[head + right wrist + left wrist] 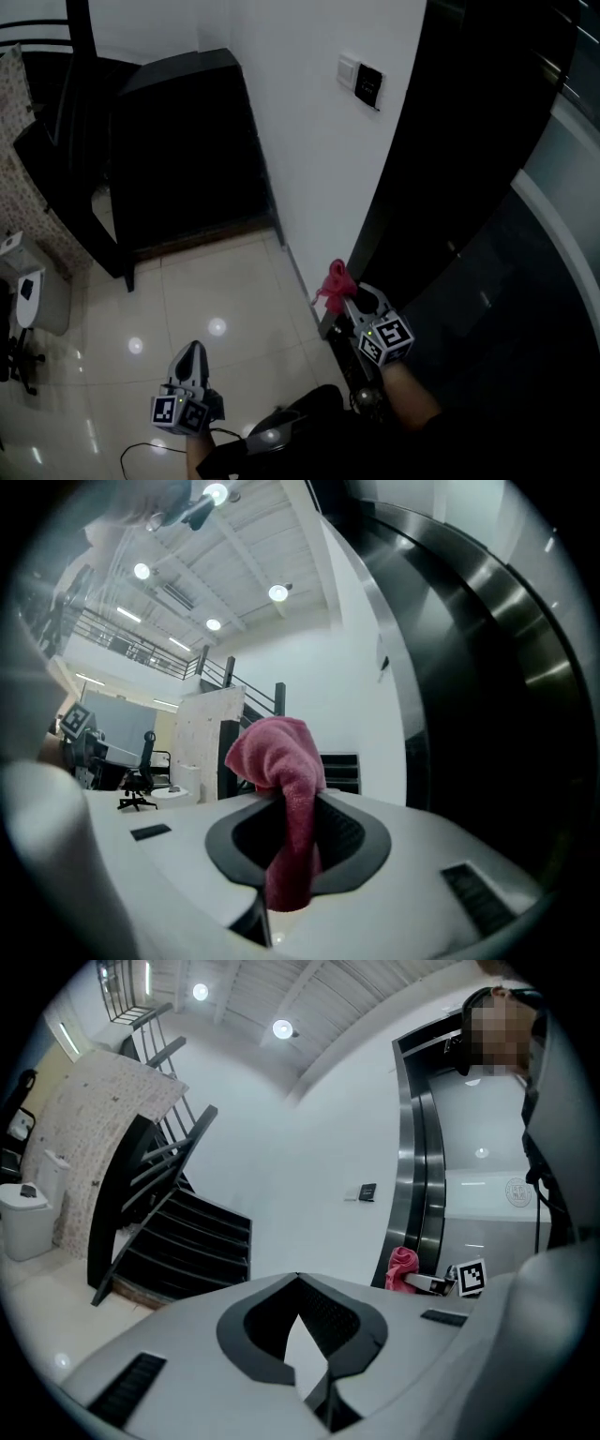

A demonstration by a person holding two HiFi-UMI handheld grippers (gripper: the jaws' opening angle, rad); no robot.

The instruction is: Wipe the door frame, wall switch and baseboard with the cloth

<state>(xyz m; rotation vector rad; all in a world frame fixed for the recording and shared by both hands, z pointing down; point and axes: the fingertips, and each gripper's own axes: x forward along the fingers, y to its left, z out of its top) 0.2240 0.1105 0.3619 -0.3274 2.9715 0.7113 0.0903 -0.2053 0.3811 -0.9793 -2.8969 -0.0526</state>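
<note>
My right gripper (349, 292) is shut on a pink cloth (334, 282), low down beside the dark door frame (412, 178) where it meets the white wall (291, 141). In the right gripper view the cloth (279, 789) bunches above the jaws and hangs down between them, with the dark frame (469, 667) on the right. The wall switch (360, 82) sits high on the wall, far above the cloth. A thin baseboard (298, 277) runs along the wall's foot. My left gripper (191, 356) hovers over the tiled floor, shut and holding nothing; its view shows the cloth (401, 1269) by the frame.
A black staircase (178, 150) with a dark railing stands at the back left. A white toilet (28, 291) and an office chair base (19, 361) sit at the left edge. Glossy beige floor tiles (216, 300) lie between me and the wall.
</note>
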